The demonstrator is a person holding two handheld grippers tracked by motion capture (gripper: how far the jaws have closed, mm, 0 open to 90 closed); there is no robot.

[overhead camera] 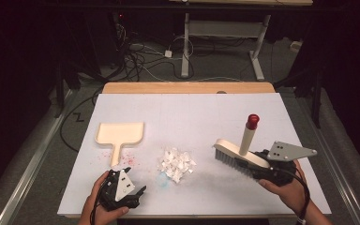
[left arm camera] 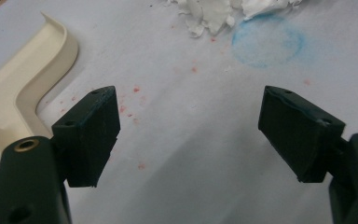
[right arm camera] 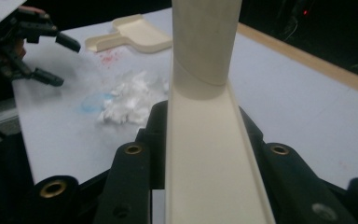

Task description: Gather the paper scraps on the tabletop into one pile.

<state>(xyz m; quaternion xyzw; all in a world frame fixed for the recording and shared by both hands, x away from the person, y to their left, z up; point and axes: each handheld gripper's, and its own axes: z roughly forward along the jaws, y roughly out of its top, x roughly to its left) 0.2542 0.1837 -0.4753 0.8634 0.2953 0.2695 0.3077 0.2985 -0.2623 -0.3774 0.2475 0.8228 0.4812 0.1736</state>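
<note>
Dustpan (overhead camera: 121, 133): laid flat on the left of the white table (overhead camera: 262, 112), handle pointing toward the near edge – not picked up yet, nothing seen inside it.
Left gripper (overhead camera: 130, 194): parked near the front edge just below the dustpan handle, jaws spread wide with nothing between them; in the left gripper view the pads (left arm camera: 93, 133) are seen hanging over bare table and a few red specks.
Red specks (overhead camera: 101, 157): scattered around the dustpan handle, looks like old stain or crumbs – hard to say which.
Paper scraps (overhead camera: 176, 163): piled in the middle of the table, between dustpan and brush, apparently untouched so far.
Blue smudge (left arm camera: 267, 41): a round mark right by the pile, partly covered by scraps.
Brush (overhead camera: 236, 157): held to the right of the pile, bristles facing it, red-capped handle sticking up.
Right gripper (overhead camera: 267, 169): clamped on the brush's back end, body squeezed between the jaws as seen in the right gripper view.
Progress: brush is grabbed, that's about it – sweeping the scraps into the dustpan is all left to do.
Hard to see: whether the bristles touch the table can't be told; the brush's far end is blocked by its own handle (right arm camera: 205, 42) in the right gripper view.
</note>
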